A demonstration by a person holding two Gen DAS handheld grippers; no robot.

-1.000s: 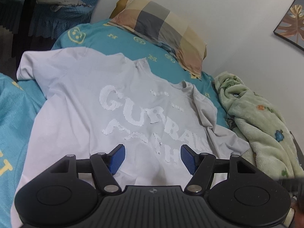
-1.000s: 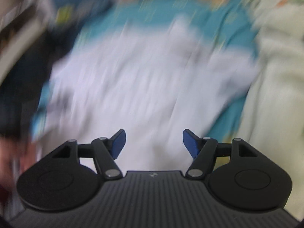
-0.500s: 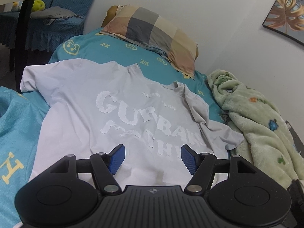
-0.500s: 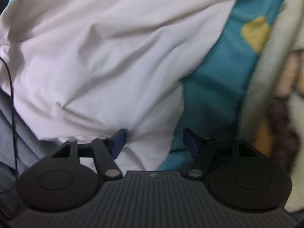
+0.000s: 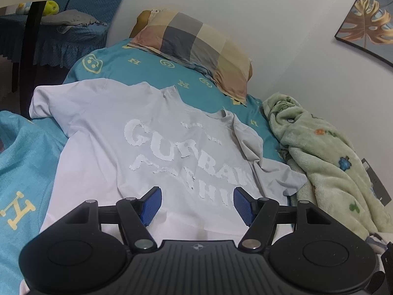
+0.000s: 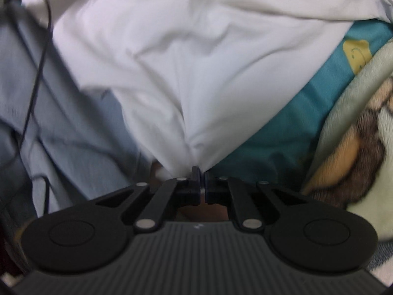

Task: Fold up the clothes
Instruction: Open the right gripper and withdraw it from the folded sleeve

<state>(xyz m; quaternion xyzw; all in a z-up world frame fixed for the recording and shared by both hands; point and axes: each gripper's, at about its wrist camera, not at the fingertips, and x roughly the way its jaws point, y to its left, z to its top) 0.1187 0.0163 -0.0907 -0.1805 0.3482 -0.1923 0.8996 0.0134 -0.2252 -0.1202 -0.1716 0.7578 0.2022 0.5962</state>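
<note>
While left fingers (image 5: 152, 205) gape, right fingers (image 6: 195, 179) pinch T-shirt (image 6: 196, 73) corner.

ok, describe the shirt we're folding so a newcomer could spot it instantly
Start at the bed with the teal sheet and checked pillow at its head. Spread flat across the sheet below the pillow lies the T-shirt, with the green fleece blanket bunched beside it. It is the only pale grey-white piece, with big fuzzy white letters on its chest, and the right claw pinches its corner.

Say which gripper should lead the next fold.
Probably right: the right gripper is already shut on the T-shirt edge, while the left gripper hangs open above it, gripping nothing.
</note>
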